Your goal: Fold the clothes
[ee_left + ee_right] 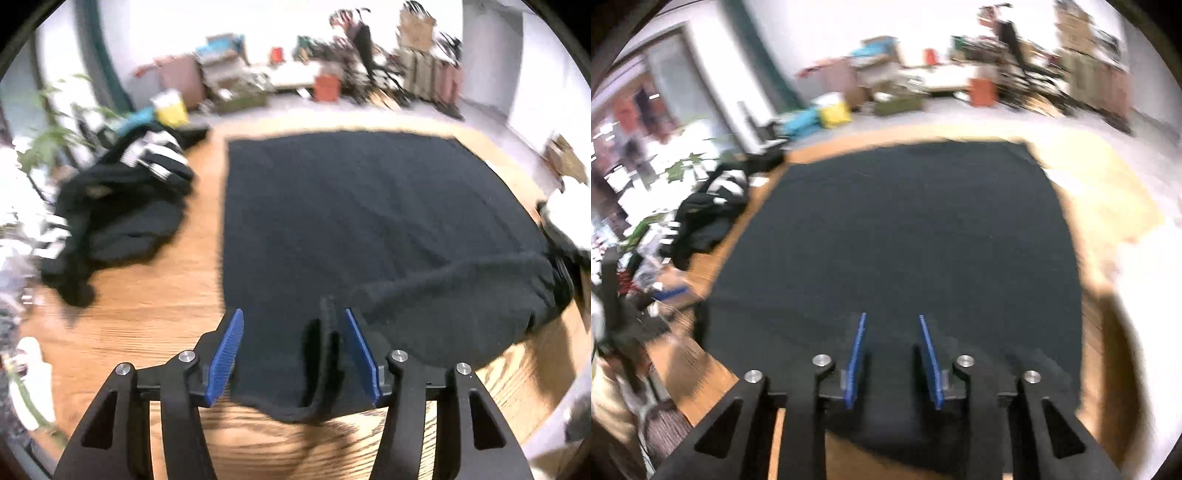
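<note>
Where blur reigns, no legible writing

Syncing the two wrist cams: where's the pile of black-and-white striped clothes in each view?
Left wrist: the striped pile lies at left on the wooden table, left of the spread dark garment.
Right wrist: the same pile sits smaller at mid-left, off the dark garment's left edge.
Shared landmark: the yellow box on the floor behind.
</note>
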The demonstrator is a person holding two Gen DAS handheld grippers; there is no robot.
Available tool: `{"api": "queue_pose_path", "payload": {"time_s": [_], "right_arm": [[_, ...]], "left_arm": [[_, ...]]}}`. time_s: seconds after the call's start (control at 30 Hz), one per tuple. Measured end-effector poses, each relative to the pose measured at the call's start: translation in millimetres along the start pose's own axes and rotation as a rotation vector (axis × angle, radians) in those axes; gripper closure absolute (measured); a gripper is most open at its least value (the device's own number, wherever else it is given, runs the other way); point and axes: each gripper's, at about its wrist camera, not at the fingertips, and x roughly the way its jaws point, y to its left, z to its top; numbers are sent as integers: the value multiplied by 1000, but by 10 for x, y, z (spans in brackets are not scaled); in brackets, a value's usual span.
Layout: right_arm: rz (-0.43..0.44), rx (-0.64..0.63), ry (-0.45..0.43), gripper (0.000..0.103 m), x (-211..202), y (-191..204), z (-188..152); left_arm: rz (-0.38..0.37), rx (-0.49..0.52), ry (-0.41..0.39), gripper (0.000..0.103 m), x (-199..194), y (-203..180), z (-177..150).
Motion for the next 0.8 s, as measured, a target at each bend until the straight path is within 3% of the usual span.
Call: {"api": "queue_pose_path", "payload": {"time_s": [0.13, 0.17, 0.23, 0.27, 0.33, 0.4, 0.53, 0.63, 0.73, 0.8], "right_arm": [[-58, 20, 7, 75, -161, -189, -270], [-44, 30, -9, 75, -177, -170, -298], [-9, 48, -39, 75, -189, -110, -349], [6, 40, -49, 75, -148, -23, -361], [-12, 8, -92, 74, -41, 184, -372], [-40, 17, -112, 74, 60, 278, -382], [21, 12, -42, 75, 265, 382, -431], [38, -54, -26, 77, 275, 409, -486], [63, -26, -13, 82, 243, 183, -479], [21, -40, 1, 86, 227, 20, -448]], "left_arm": [[120, 22, -108, 48, -344, -222, 56], [136, 17, -134, 72, -416, -286, 62], [49, -37, -126, 102, -404, -433, 64], [30, -43, -90, 102, -304, -555, 40], [65, 10, -31, 102, -47, -877, -68], [72, 49, -24, 102, 78, -1078, -158], [68, 150, -50, 102, 177, -1438, -298], [117, 171, -15, 102, 313, -1437, -341], [108, 61, 57, 102, 437, -1070, -337], [122, 17, 92, 102, 488, -853, -348]]}}
